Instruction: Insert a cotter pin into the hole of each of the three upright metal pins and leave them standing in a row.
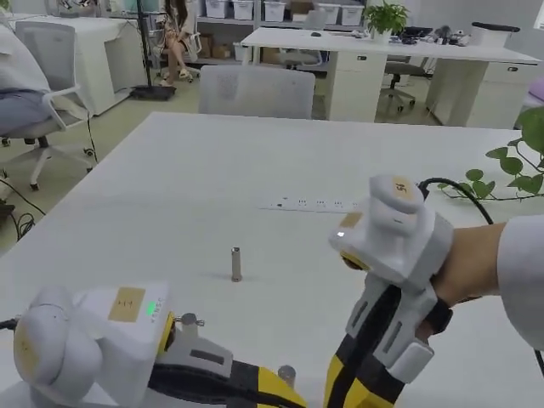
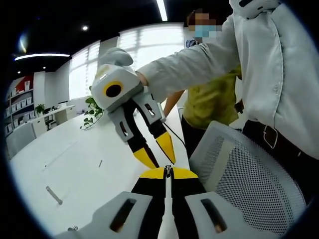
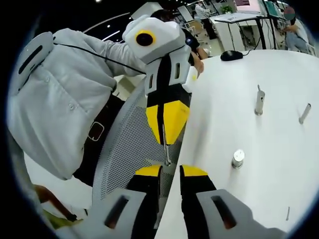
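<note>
Yellow-tipped jaws of the left gripper (image 3: 166,137) are pressing together on a thin cotter pin (image 3: 166,155), and the pin's free end is projecting beyond the tips toward the right gripper (image 3: 171,171). The right gripper's jaws are standing apart with a clear gap between them. The cotter pin's end is sitting just ahead of that gap, and whether it is touching either jaw cannot be told. Both grippers are meeting at the near edge of the white table (image 1: 170,187), beside a mesh-backed chair (image 3: 132,144).

Three metal pins are standing upright on the table, apart from one another. The nearest metal pin (image 3: 238,158) is standing just beside the grippers, showing its round top. The middle metal pin (image 3: 259,101) is carrying a thin piece at its top, and what that piece is cannot be told. The far metal pin (image 1: 235,263) is standing alone toward the table's centre. A hand (image 1: 463,268) is holding the right gripper.
</note>
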A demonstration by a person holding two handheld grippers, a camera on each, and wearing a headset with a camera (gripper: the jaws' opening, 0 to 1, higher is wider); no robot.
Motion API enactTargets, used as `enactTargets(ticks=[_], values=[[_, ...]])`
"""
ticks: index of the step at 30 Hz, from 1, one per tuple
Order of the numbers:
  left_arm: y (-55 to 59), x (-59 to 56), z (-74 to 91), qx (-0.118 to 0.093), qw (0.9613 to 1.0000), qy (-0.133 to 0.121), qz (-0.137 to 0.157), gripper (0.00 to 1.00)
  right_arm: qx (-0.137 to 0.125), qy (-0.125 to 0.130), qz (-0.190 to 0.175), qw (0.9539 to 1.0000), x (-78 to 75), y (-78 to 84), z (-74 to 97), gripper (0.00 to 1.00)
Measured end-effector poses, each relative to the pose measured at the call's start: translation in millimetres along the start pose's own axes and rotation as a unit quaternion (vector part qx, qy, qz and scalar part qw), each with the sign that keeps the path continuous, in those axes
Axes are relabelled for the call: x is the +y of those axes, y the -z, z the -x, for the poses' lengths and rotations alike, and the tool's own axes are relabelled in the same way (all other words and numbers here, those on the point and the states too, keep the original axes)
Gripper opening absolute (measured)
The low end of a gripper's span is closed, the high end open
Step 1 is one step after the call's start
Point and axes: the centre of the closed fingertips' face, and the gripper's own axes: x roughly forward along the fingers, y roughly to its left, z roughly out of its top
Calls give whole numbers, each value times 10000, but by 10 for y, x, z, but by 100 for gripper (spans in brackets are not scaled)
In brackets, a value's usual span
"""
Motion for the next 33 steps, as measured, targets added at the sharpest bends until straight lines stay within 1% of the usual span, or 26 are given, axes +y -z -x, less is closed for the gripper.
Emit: enactTargets(ticks=[3, 6, 17, 24, 30, 33], values=[[-7, -4, -8, -2, 10000, 17, -12, 0, -67, -80, 33, 9999, 41, -42, 2, 15], [-28, -10, -21, -26, 10000, 47, -24, 0, -86, -108, 46, 9999, 58, -59, 2, 15], [-41, -29, -18, -48, 9999, 93, -69, 0, -134, -362, -23, 9993, 122, -54, -17, 14], [-37, -66, -23, -38, 9998, 168, -128, 0, -88, -465, 0, 9989, 153, -46, -36, 12], [-62, -89, -30, -77, 9995, 222, -188, 0, -98, -530, 4, 9985, 169, -49, -25, 9], [-86, -104, -34, -112, 9993, 267, -230, 0, -111, -622, -12, 9980, 198, -49, -24, 8]])
